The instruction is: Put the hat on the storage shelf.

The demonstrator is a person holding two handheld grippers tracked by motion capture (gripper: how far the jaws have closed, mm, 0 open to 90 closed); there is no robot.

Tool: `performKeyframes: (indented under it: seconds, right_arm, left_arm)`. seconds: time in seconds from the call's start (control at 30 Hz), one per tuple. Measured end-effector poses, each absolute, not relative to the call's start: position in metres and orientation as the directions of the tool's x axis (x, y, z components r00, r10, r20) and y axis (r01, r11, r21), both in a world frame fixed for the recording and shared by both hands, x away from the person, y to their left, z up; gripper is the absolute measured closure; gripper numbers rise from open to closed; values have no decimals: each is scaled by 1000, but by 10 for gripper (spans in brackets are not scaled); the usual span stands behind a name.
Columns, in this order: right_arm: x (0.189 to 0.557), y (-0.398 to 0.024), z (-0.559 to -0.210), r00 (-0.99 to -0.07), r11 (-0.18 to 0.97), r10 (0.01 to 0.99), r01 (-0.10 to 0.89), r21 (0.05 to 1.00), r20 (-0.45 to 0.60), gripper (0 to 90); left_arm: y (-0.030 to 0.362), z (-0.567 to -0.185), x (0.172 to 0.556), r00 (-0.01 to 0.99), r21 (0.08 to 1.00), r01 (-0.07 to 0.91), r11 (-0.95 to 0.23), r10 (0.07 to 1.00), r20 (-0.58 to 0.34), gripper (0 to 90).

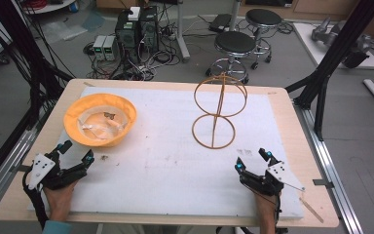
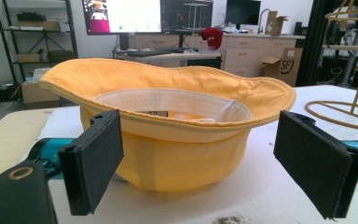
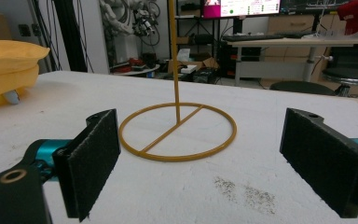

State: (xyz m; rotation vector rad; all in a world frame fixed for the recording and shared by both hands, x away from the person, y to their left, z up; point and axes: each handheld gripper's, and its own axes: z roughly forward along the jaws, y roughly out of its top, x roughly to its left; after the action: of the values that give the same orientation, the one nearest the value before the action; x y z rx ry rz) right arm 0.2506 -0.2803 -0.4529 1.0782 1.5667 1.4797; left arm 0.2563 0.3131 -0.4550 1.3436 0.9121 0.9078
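Nearest the person, both hands rest low on the white mat (image 1: 165, 165), each holding a claw with its jaws spread wide and nothing between them. At the near left corner the left gripper (image 1: 76, 151) aims at the yellow hat (image 1: 100, 119) just beyond it; in the left gripper view the hat (image 2: 168, 126) lies upside down, crown on the mat, brim flared upward, and sits squarely between the two black pads without touching either. At the near right the right gripper (image 1: 252, 159) is likewise released and faces the wire hat stand (image 1: 216, 109), whose round base ring (image 3: 177, 130) lies flat on the mat a little ahead of its jaws, the upright rod rising from the ring's crossbar. Hat and stand are well apart, with the hat left, the stand right of centre and slightly farther back. Judging from this, the work is at its opening: the approach to the hat, before any grasp. The next move calls for easing the left claw forward onto the brim and closing on it, while the right could steady the stand's base
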Motion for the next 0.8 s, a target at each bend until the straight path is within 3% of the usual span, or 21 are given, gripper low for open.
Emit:
performKeyframes:
  seconds: [0.33,0.63,0.8]
  right_arm:
    - [251,-281,-453,-396,-14,917,107,994,55,111]
    - [252,-281,-453,-393,-15,918,111,994,58,112]
    - [252,-281,-453,-393,-15,918,117,993,60,111]
  left_arm:
    - [322,-449,255,380,998,40,38,924,-50,160]
    - [338,-417,256,375,997,38,66,924,-75,158]
    - [348,-399,269,381,995,88,57,920,-86,150]
